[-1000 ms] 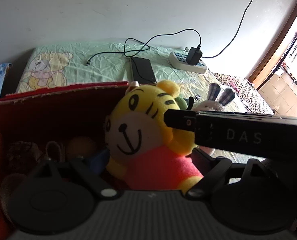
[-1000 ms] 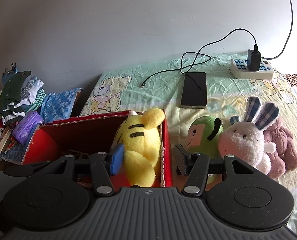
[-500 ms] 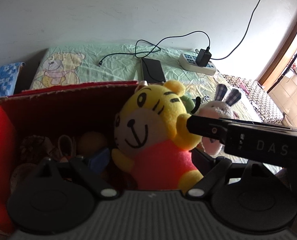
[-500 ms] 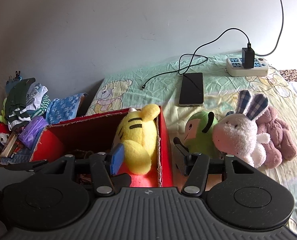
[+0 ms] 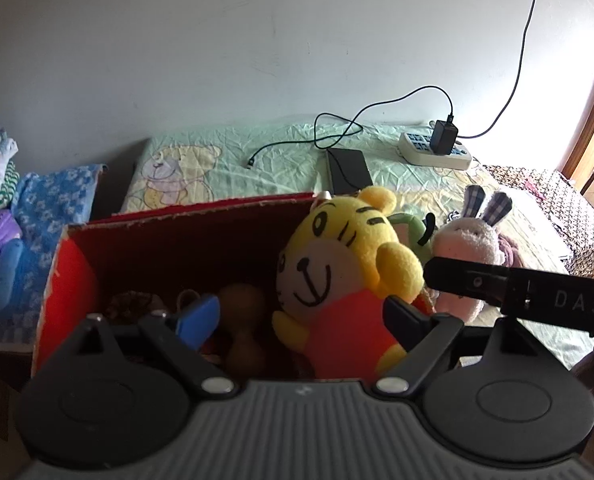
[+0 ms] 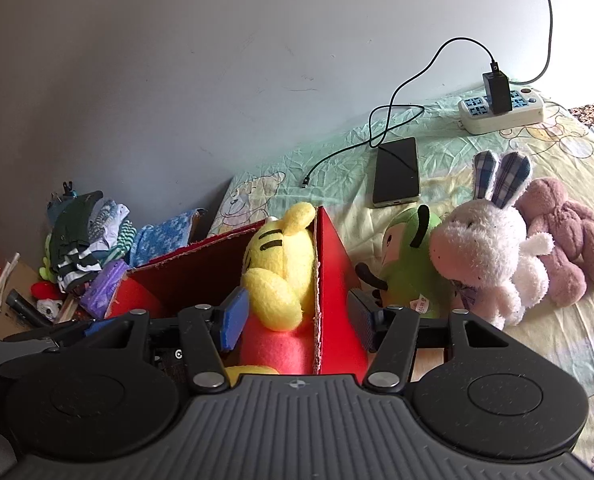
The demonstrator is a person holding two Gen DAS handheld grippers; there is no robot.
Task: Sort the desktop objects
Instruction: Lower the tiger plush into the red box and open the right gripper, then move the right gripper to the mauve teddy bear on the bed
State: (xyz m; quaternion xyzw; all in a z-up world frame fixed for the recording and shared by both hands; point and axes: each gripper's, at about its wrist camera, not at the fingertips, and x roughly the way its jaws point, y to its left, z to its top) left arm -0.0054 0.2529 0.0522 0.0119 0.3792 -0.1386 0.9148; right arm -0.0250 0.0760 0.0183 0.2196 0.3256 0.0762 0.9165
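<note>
Left hand-held gripper (image 5: 299, 322) agape, tiger plush (image 5: 345, 276) btwn fingers, in red box (image 5: 69, 292)

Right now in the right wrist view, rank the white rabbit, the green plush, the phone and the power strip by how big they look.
1. white rabbit
2. green plush, partly hidden behind the rabbit
3. phone
4. power strip

The last two lie farther off, so their true sizes stay unsure.

Black fingers (image 5: 407, 322) — blue pads (image 6: 235, 317)
</note>
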